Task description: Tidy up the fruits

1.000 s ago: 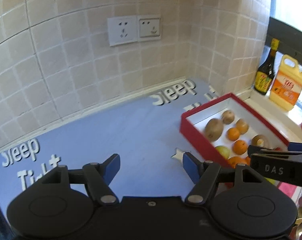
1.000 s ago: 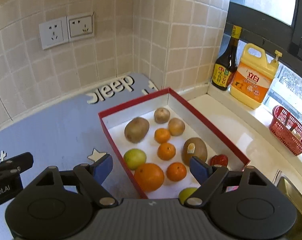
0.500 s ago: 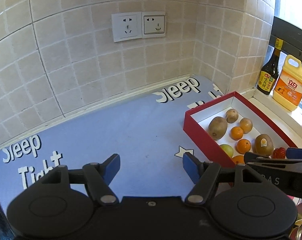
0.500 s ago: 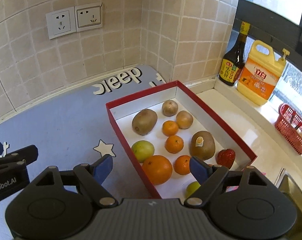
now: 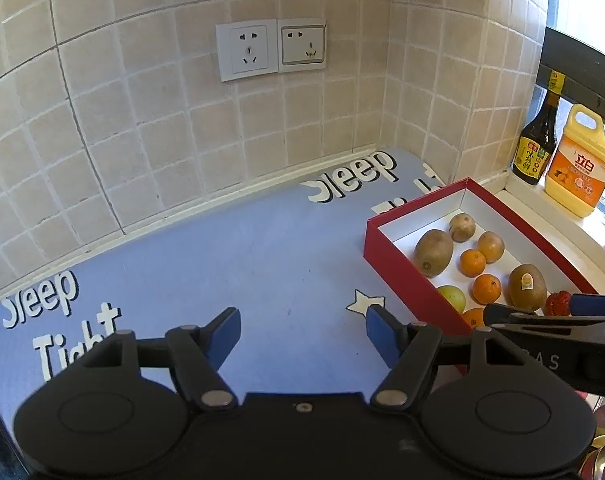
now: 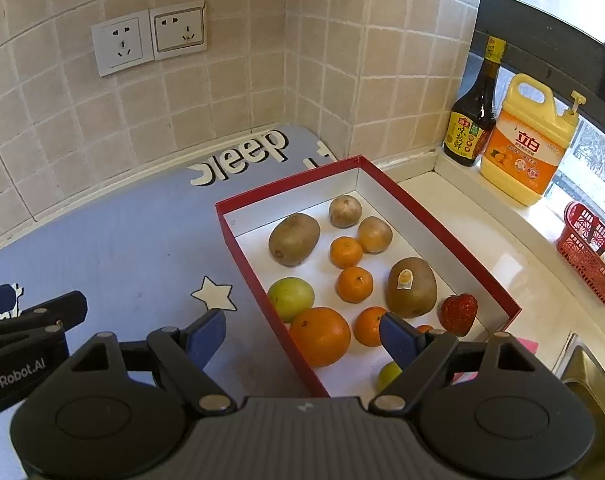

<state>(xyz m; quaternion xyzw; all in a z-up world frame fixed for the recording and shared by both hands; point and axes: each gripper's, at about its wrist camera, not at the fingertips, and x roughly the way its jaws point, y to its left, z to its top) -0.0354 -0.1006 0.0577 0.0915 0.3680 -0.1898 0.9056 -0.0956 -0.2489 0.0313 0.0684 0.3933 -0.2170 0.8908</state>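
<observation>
A red box (image 6: 430,220) with a white inside stands on the blue mat (image 6: 134,248). It holds kiwis (image 6: 294,239), small oranges (image 6: 354,283), a big orange (image 6: 320,336), a green fruit (image 6: 290,298) and a strawberry (image 6: 458,314). My right gripper (image 6: 302,336) is open and empty, above the box's near left corner. My left gripper (image 5: 300,334) is open and empty over the mat, left of the box (image 5: 398,268). The right gripper's side shows in the left wrist view (image 5: 558,328).
A dark sauce bottle (image 6: 472,112) and a yellow detergent jug (image 6: 528,140) stand on the white sill. A red basket (image 6: 590,260) sits at the far right. Tiled walls with two sockets (image 6: 148,40) close the back and corner. A sink edge (image 6: 590,364) lies at right.
Both grippers have pulled back and risen, so the box and fruit look farther off and more of the wall shows. Both stay open.
</observation>
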